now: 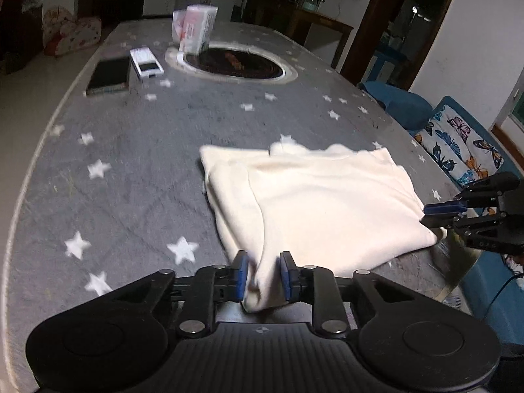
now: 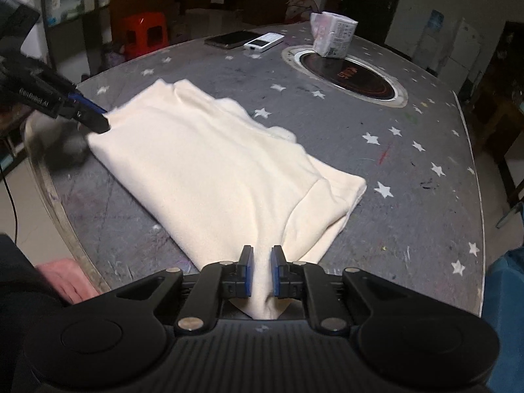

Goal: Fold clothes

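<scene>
1. Both tools are clenched on the same cream garment point(image 1: 314, 203): the left tool point(image 1: 264, 275) grasps a bunched corner between its blue pads, and the right tool point(image 2: 261, 271) grasps another corner the same way.
2. From the left wrist view the right tool point(image 1: 442, 214) shows at the far right, pinching the garment's near right corner; from the right wrist view the left tool point(image 2: 95, 114) shows at the far left, closed on the cloth's edge.
3. Folded in layers, the garment point(image 2: 216, 167) lies on the near part of the grey star-patterned tabletop point(image 1: 131, 170), with its two held corners lifted toward the tools.
4. Farther back on the tabletop point(image 2: 409, 150) sits a round dark inset burner point(image 1: 234, 62), with a wrapped tissue pack point(image 1: 196, 28) at its far edge.
5. Left of the burner lie a white remote point(image 1: 146, 63) and a dark phone point(image 1: 109, 75), side by side.
</scene>
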Tool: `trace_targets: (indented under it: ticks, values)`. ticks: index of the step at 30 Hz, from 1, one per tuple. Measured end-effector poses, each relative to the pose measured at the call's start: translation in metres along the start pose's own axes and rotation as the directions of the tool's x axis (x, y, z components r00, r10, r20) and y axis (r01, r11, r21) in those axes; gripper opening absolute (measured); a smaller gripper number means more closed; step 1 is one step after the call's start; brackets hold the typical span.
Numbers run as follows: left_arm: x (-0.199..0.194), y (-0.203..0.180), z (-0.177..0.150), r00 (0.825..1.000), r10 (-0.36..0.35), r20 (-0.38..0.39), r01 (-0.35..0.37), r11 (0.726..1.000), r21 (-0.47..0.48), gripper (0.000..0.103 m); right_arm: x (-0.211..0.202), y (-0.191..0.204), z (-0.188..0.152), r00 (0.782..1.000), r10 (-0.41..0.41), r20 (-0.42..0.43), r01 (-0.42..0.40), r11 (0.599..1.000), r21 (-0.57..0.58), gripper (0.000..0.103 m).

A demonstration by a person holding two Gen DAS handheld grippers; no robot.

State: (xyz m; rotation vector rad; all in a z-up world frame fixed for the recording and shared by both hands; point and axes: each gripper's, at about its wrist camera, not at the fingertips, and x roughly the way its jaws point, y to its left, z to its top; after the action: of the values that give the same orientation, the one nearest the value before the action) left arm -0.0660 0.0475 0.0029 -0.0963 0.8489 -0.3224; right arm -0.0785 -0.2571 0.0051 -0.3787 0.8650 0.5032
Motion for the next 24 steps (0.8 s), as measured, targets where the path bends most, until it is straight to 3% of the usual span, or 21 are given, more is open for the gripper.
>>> trace_targets:
  ticks: [3, 8, 12, 16, 24]
  values:
    - [-0.009, -0.003, 0.001, 1.0, -0.004, 0.01, 0.004, 1.0, 0.017, 0.029, -0.007, -0.016, 0.008, 0.999, 0.011, 0.031, -0.014, 0.996, 0.086, 0.01]
    - [-0.001, -0.016, 0.024, 0.996, -0.023, 0.085, 0.018, 0.998, 0.062, 0.026, 0.003, -0.037, 0.026, 0.996, -0.021, 0.092, 0.006, 0.988, 0.152, 0.01]
    - [0.03, -0.025, 0.041, 0.995, -0.052, 0.085, 0.046, 0.996, 0.075, 0.024, 0.026, -0.044, 0.038, 0.993, -0.004, 0.118, -0.02, 0.979, 0.201, 0.01]
    - [0.062, -0.025, 0.048, 0.998, -0.024, 0.056, 0.019, 0.996, 0.091, 0.023, 0.046, -0.043, 0.045, 0.992, -0.001, 0.126, -0.026, 0.976, 0.215, 0.01]
    - [0.086, -0.012, 0.046, 1.0, -0.01, 0.022, 0.009, 0.999, 0.048, 0.023, 0.062, -0.045, 0.044, 0.994, -0.02, 0.104, -0.004, 0.973, 0.23, 0.01]
